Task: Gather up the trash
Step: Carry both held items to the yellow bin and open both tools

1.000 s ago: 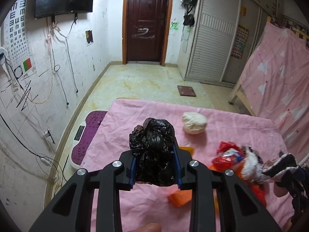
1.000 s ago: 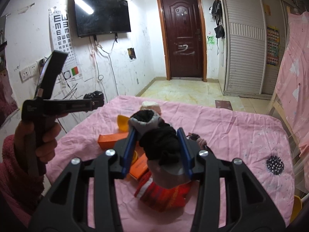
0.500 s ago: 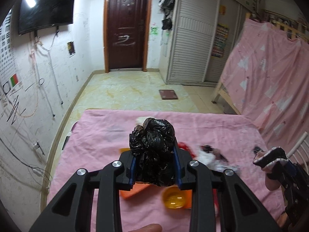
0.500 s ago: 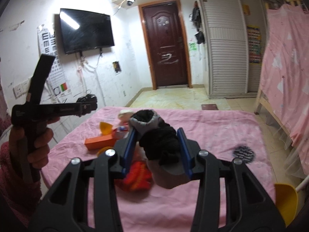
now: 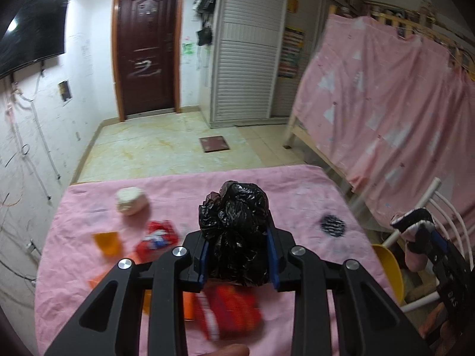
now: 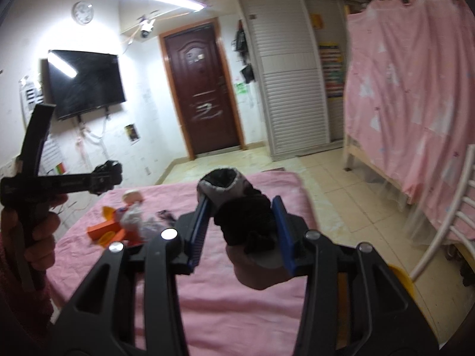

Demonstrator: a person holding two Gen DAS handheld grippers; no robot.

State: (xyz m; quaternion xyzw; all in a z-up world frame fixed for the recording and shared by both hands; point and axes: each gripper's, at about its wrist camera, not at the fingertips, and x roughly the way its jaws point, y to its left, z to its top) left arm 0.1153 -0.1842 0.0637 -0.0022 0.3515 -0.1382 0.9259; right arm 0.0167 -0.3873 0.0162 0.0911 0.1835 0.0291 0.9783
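Trash is what both hands carry here. The left tool (image 5: 239, 255) is clamped narrow on a crumpled black plastic bag (image 5: 237, 228), its blue pads pressing the wad from either side so the loose film cannot unfold or slip. The right tool (image 6: 240, 231) is closed on a bundle of dark and grey cloth (image 6: 237, 207), which looks like a sock or glove; the jaws stand a little wider because the bundle is bulkier, and part of it sags below them.

Both are held up over the table (image 5: 297, 184), which is draped in a pink cloth, not resting on it. I judge that they are lifted clear so they can be taken to a bin. A yellow container (image 5: 389, 270) sits just off the table's right edge, low by a white chair (image 5: 427, 198), and could be the goal, though I cannot tell for sure.

More litter lies on the left half of the table: a red wrapper (image 5: 157, 237), an orange piece (image 5: 108, 241) and a pale round lump (image 5: 130, 200) farther back. They sit loosely clustered, apart from the tools, so they seem to be the pickings yet to come. The right half is bare but for a dark printed spot (image 5: 332, 225).
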